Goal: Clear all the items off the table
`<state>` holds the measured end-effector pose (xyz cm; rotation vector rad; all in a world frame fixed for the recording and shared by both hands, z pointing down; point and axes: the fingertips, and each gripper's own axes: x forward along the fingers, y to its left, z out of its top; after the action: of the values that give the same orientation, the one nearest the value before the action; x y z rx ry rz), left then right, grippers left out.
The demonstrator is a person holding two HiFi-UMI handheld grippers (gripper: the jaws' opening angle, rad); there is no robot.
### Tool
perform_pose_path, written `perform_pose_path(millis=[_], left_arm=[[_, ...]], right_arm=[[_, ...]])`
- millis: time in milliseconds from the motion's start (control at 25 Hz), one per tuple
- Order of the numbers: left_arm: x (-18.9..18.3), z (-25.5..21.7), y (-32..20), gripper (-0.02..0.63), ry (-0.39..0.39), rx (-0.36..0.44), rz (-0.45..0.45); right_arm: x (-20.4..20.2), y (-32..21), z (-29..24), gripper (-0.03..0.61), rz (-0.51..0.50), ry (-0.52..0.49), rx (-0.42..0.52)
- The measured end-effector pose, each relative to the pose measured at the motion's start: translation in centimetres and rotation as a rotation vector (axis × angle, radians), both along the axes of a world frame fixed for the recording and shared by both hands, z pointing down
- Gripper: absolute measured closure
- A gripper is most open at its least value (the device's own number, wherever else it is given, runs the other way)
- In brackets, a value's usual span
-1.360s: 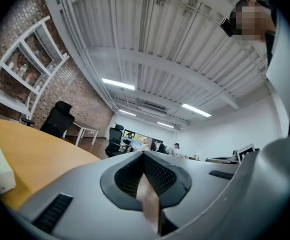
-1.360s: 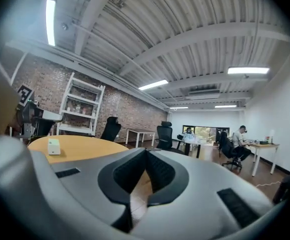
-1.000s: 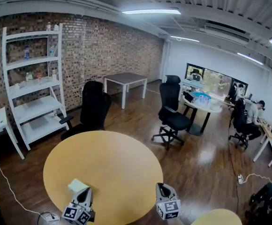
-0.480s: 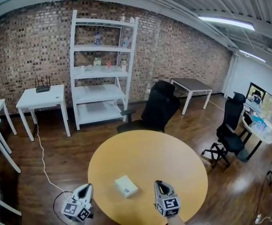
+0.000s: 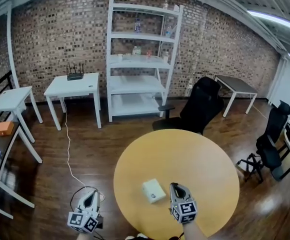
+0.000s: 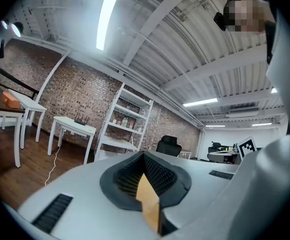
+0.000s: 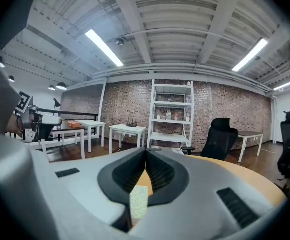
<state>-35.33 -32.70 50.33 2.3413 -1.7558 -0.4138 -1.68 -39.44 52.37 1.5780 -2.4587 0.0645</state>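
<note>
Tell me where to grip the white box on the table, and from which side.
Likely best: grip the white box across two opposite side walls, from above, with the right claw beside it. It lies flat and low on the round table; the shut claw must open first.

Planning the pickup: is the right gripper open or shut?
Shut. The right gripper shows jaws touching at the tips; the white box lies on the round table.

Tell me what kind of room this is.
Probably an open office or lab space: a brick wall, a white shelf unit, a black office chair and a round wooden table.
</note>
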Motion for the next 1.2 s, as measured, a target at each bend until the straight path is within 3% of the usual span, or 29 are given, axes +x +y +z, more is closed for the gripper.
perform_pose_path(millis=[520,680,760,1000,1200], left_arm=[[2.2,-0.6,-1.3,0.623,-0.004,0.011,-0.015],[3.2,-0.4,-1.1,0.623,-0.009,-0.012,-0.023],[3.7,0.2,-0.6,0.623,-0.006,-0.038,-0.033],[3.8,2.9,0.9,0.623,-0.020,-0.135,-0.062],[3.2,5.5,2.6,0.623,-0.005,-0.216,-0.103]], right_arm=[[0.6,-2.3,-0.1,0.575,-0.050,-0.024,0.003],[0.8,-2.5,1.1,0.568,-0.081,-0.022,-0.062],[0.4,-2.4,3.3,0.423,-0.115,-0.002,-0.145],[-1.3,-2.6,10.7,0.157,-0.154,0.076,-0.366],[-2.7,-2.8,15.8,0.126,-0.156,0.107,-0.533]])
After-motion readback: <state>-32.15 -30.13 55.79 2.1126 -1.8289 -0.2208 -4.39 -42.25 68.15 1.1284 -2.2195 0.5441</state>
